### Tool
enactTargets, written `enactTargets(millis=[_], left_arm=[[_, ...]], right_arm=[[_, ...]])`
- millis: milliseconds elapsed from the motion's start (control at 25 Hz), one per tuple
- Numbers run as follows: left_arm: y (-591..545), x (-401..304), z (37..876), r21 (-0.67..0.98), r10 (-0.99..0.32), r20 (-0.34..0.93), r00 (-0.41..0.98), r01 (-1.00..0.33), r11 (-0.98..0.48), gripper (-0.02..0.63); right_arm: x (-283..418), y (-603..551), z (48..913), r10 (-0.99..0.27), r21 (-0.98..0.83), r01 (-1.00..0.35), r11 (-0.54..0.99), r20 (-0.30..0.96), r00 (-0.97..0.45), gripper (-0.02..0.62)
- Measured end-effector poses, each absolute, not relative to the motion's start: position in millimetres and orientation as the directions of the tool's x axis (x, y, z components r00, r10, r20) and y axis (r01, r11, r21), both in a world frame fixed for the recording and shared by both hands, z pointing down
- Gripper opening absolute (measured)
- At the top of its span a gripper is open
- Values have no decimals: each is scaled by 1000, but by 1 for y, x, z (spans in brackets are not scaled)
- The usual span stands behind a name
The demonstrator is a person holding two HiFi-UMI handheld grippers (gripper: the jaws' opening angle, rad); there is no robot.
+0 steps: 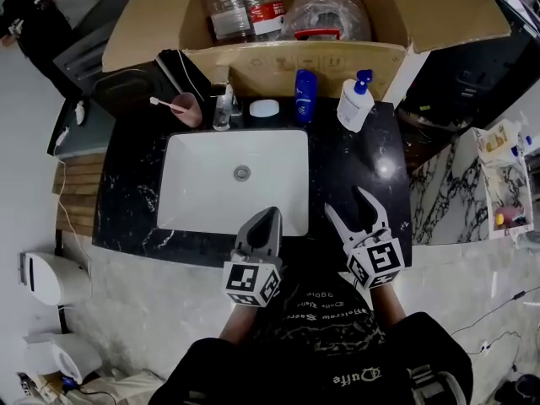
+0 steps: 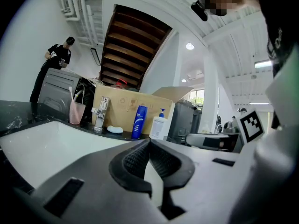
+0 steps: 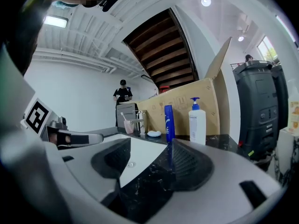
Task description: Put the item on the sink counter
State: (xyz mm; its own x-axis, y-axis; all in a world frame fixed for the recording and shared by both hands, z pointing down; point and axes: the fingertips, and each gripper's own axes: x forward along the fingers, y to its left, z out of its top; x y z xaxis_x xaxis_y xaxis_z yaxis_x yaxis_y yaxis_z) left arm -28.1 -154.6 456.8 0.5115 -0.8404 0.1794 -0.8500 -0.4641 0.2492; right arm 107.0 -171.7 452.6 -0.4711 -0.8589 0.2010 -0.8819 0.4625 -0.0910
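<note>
Both empty: left gripper (image 1: 270,214) jaws together, right gripper (image 1: 345,202) jaws wide. Pre-grasp imo; next I need to fetch an item.

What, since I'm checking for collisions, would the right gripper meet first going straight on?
Probably the blue bottle, which stands between the right gripper's open jaws; only bare counter lies before it, though height is unclear.

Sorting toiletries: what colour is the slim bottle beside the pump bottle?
Blue; the bottle shows best in the head view.
</note>
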Motion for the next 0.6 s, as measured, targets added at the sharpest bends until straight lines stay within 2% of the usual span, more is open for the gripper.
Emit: enactTargets(millis=[160, 400, 600], left_arm=[[-155, -28, 459, 247, -842, 179, 509, -851, -463, 6], [-157, -16, 458, 238, -837, 174, 519, -847, -476, 6], [-158, -9, 458, 213, -834, 177, 523, -848, -486, 6]], right_arm=[[108, -166, 459, -857, -81, -886, 457, 227, -463, 265], [107, -164, 454, -847, -71, -873, 482, 217, -485, 104], [100, -162, 458, -839, -60, -865, 498, 220, -498, 30]])
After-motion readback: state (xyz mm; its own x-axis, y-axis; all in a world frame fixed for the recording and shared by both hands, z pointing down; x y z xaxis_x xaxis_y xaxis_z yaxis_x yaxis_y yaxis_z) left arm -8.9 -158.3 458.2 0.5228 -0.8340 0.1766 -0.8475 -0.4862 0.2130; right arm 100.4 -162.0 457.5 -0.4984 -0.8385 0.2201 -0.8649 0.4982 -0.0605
